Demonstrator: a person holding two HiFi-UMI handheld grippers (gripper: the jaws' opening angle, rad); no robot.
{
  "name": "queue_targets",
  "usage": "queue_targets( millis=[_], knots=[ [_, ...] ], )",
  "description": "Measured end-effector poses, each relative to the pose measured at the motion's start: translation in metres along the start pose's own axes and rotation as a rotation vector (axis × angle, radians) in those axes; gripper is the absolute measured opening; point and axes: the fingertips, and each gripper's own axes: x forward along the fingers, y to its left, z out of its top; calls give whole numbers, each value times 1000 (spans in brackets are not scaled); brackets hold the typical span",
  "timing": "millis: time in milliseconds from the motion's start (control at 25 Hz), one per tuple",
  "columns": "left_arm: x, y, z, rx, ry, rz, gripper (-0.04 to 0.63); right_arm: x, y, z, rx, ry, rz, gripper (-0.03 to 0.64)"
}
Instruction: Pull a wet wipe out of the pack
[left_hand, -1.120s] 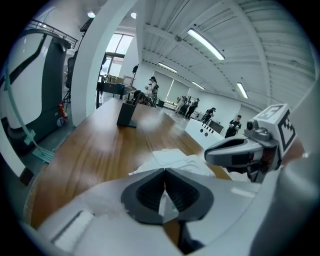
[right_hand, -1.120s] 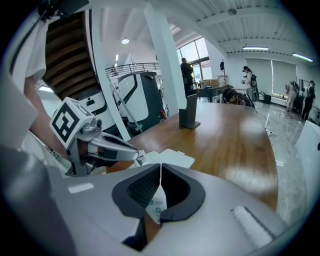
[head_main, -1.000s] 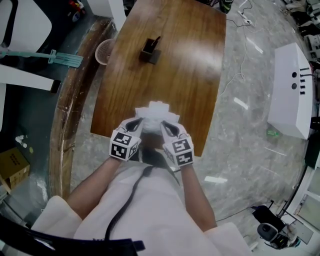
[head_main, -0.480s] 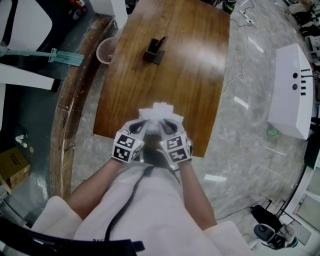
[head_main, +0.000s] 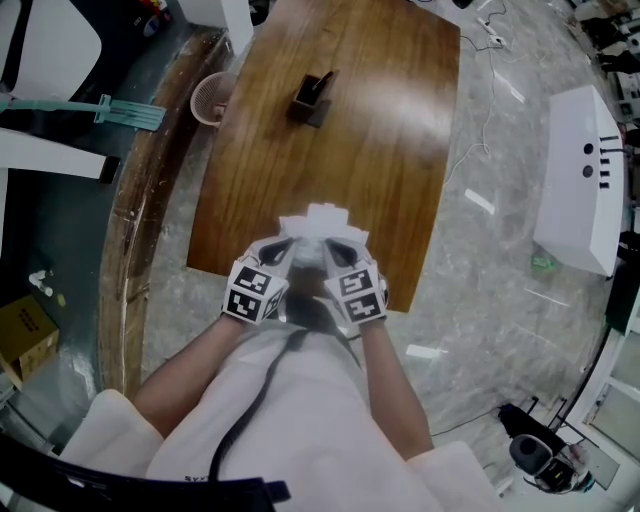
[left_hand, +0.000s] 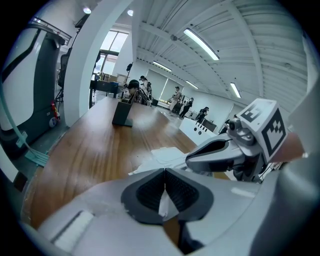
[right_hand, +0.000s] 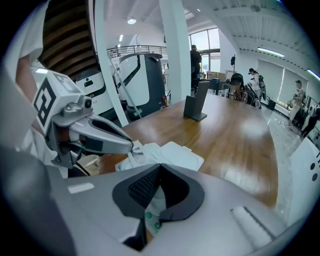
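Head view overhead, gripper views low, close, sharing table (head_main: 330, 150)

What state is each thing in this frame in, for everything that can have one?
left gripper: shut on a thin white edge of the wet wipe pack
right gripper: shut on the pack's printed film
wet wipe pack: lying on the table, pinched by both grippers
dark holder: upright, untouched
pink basket: upright, open-topped
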Motion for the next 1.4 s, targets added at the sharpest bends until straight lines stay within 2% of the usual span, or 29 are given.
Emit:
queue_targets(
  millis=[320, 800, 1400],
  knots=[
    [0, -3, 4, 4, -10, -11, 11, -14, 0, 15, 81, -101, 23, 9],
    [-5, -11, 12, 53, -26, -14, 74, -42, -9, 21, 152, -200, 13, 8],
    [-6, -23, 23, 99, -38, -2, 83, -73, -25, 18, 172, -271, -37, 8]
  ],
)
